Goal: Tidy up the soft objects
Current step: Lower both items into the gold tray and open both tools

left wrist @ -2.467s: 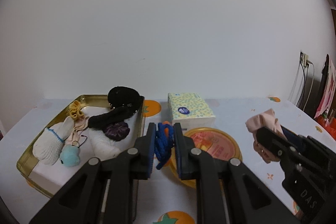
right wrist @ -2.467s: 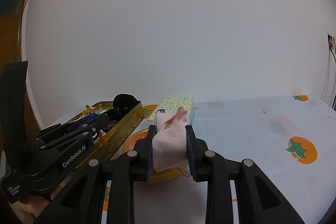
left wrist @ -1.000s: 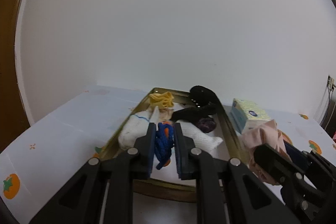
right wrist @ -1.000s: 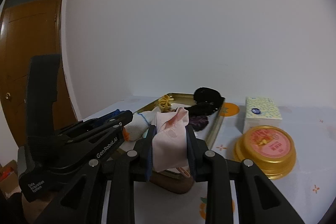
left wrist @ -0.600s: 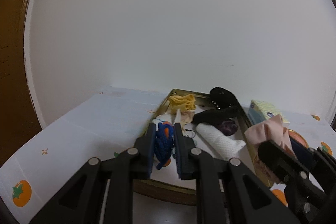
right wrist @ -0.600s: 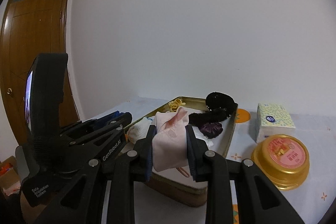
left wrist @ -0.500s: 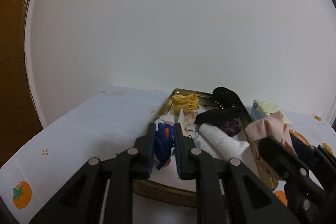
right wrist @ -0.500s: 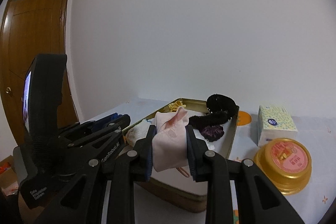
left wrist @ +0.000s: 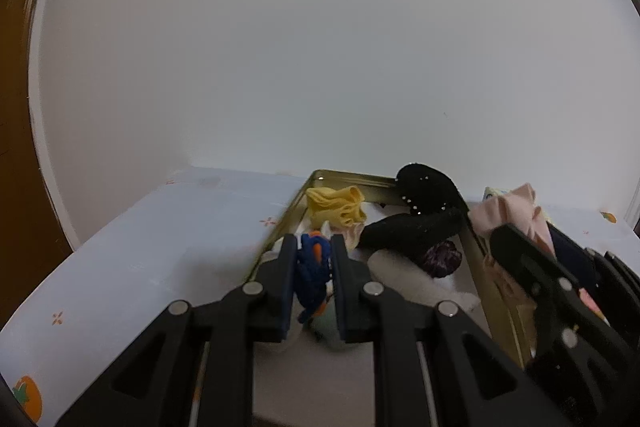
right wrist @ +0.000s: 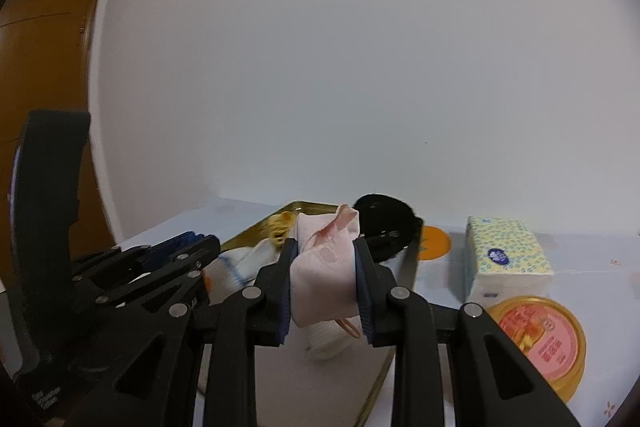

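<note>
1. We see the left hand-held gripper (left wrist: 314,267) clamped on a blue knitted item with an orange detail (left wrist: 311,269); the item fills the narrow gap between the pads and hangs slightly below them.
2. We see the right hand-held gripper (right wrist: 323,277) clamped on a folded pale pink cloth (right wrist: 324,281). A thin pink loop hangs from the lower edge of the cloth.
3. Both hand-held grippers are positioned above the near part of a gold metal tray (left wrist: 298,205), which rests on the bench (left wrist: 132,247). The bench carries a white cover printed with orange fruit.
4. In the left wrist view, the tray contains:
   - a yellow scrunched fabric piece (left wrist: 336,207) at the far left corner;
   - a black fabric item (left wrist: 420,215) with small white dots, lying against the far right rim;
   - a dark purple scrunchie (left wrist: 442,259), just in front of the black item;
   - a white knitted item (left wrist: 404,275) near the middle.
5. In the right wrist view, a white sock with a blue band (right wrist: 244,265) lies in the tray, between the two hand-held grippers.
6. Right of the tray, outside it, a patterned tissue pack (right wrist: 506,255) stands on the bench. A round gold tin with a pink lid (right wrist: 540,335) sits just in front of the tissue pack.
</note>
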A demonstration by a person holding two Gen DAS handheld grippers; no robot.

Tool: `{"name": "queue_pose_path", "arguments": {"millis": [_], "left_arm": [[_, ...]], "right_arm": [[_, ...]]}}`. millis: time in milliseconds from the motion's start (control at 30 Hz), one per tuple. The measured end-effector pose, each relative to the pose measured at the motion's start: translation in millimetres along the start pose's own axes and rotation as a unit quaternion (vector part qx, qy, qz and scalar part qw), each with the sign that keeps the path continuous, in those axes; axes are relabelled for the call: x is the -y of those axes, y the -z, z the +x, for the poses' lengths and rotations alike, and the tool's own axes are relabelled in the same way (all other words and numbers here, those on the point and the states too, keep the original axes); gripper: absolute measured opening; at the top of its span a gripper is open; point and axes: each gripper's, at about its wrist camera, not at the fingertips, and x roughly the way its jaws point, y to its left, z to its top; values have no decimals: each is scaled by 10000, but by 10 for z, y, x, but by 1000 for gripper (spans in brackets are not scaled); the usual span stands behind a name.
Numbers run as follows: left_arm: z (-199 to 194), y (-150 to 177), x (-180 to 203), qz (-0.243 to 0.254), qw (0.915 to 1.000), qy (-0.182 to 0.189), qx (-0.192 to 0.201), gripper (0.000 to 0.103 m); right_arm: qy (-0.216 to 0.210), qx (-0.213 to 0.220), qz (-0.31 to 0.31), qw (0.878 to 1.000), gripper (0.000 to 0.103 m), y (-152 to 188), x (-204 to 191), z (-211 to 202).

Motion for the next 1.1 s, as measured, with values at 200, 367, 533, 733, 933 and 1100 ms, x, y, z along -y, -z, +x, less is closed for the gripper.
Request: {"name": "queue_pose_path", "arguments": {"millis": [200, 367, 533, 733, 933, 1100], "left_arm": [[217, -102, 124, 69, 9998, -26, -183, 14], [372, -142, 183, 192, 9991, -151, -358, 14], [434, -97, 168, 233, 9978, -258, -565, 19], [351, -87, 113, 54, 9986, -390, -351, 53], [258, -94, -44, -484, 9980, -363, -166, 83], [159, -94, -123, -792, 9965, -265, 92, 103]], "right_arm": [[225, -163, 203, 9994, 30, -70, 151, 247], [95, -419, 507, 9978, 30, -89, 279, 409], [-104, -745, 681, 9948, 30, -73, 374, 594], [-278, -863, 827, 9924, 42, -24, 409, 641], [-261, -693, 1052, 9917, 61, -27, 488, 559], [-153, -270, 1291, 9911, 79, -36, 592, 408]]}}
